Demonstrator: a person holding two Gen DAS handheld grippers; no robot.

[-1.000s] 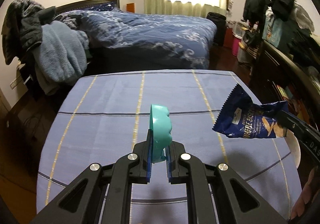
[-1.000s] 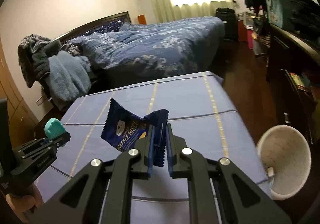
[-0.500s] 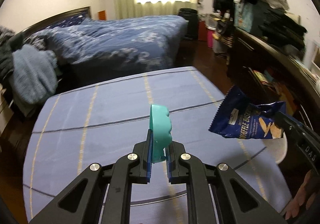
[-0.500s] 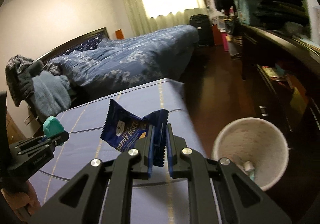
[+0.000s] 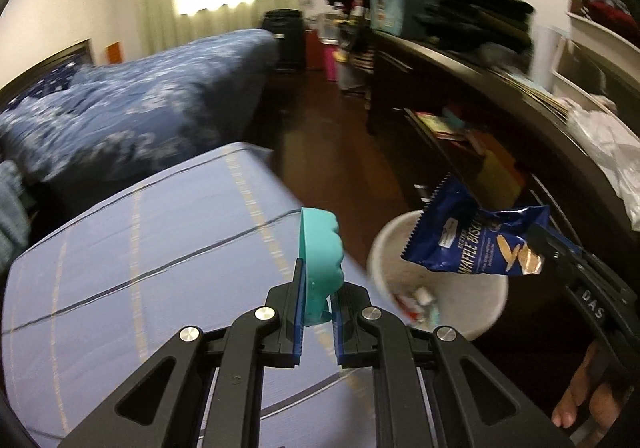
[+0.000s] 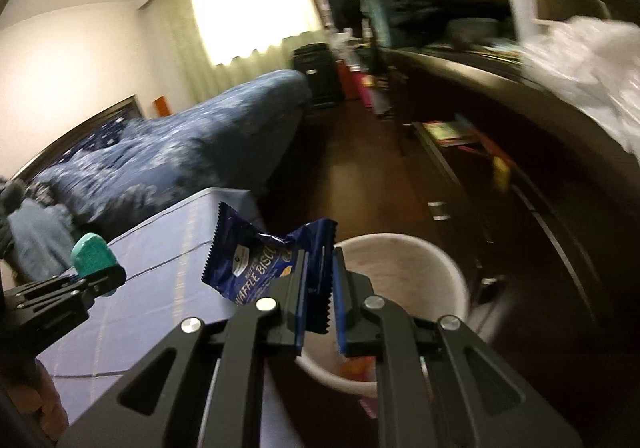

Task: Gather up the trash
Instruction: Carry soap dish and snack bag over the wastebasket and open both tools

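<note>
While the left gripper (image 5: 316,302) is clamped on a teal scalloped plastic piece (image 5: 320,248), a crinkled blue biscuit wrapper (image 6: 276,264) is pinched by the right gripper (image 6: 320,298) over a white round bin (image 6: 420,268); a blue striped tablecloth (image 5: 140,268) lies below-left, a blue-quilted bed (image 5: 140,96) beyond.

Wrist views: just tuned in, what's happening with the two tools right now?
A person is clearing trash with a tool in each hand. The left tool is shut on a teal piece, held above the table's edge. The right tool is shut on a blue wrapper, held above the white bin on the floor beside the table. The bin already has some litter in it. Neither item has been dropped yet.
</note>
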